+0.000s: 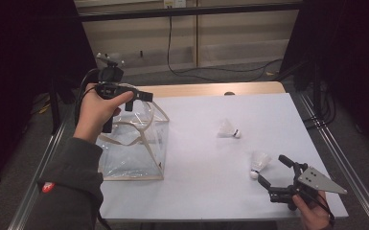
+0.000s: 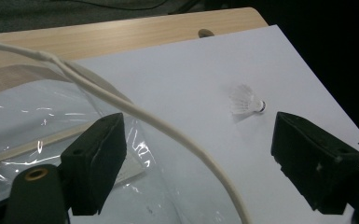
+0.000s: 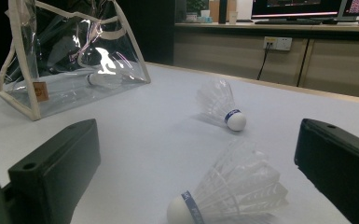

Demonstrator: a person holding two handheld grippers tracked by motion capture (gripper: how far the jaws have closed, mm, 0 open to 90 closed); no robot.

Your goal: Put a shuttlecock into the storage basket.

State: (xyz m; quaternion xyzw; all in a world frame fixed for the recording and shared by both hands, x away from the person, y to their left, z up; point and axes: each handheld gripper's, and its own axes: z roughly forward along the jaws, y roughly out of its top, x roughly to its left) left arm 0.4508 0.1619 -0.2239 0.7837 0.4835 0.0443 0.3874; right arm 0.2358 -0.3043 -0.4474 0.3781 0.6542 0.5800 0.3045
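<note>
Left gripper (image 1: 136, 98) is up over the top of the clear bag (image 1: 132, 143), held in the person's left hand (image 1: 98, 111). Jaws spread wide, nothing between them. In the left gripper view the jaws sit above the bag's clear plastic, and one cream handle strap (image 2: 168, 130) curves across between them without touching either pad.

The bag stands upright at the left side of the white table sheet (image 1: 211, 191), cream trim along its edges, small tan tag on one side. In the right gripper view a shuttlecock (image 3: 107, 79) lies inside the bag, on its bottom, seen through the plastic.

Right gripper (image 1: 274, 170) sits low near the front right corner of the table, held in the right hand (image 1: 311, 213), grey plate on top. Jaws wide open, holding nothing. The near shuttlecock (image 1: 259, 164) lies on the sheet just in front of the jaws, cork end toward the gripper, feathers pointing away; in the right gripper view it lies between the two jaws, not touching either.

The far shuttlecock (image 1: 228, 129) lies on its side near the middle of the sheet, well apart from both grippers, cork end with a dark band pointing right in the high view.

Bare wood strip of the table (image 1: 211, 89) shows along the far edge.
</note>
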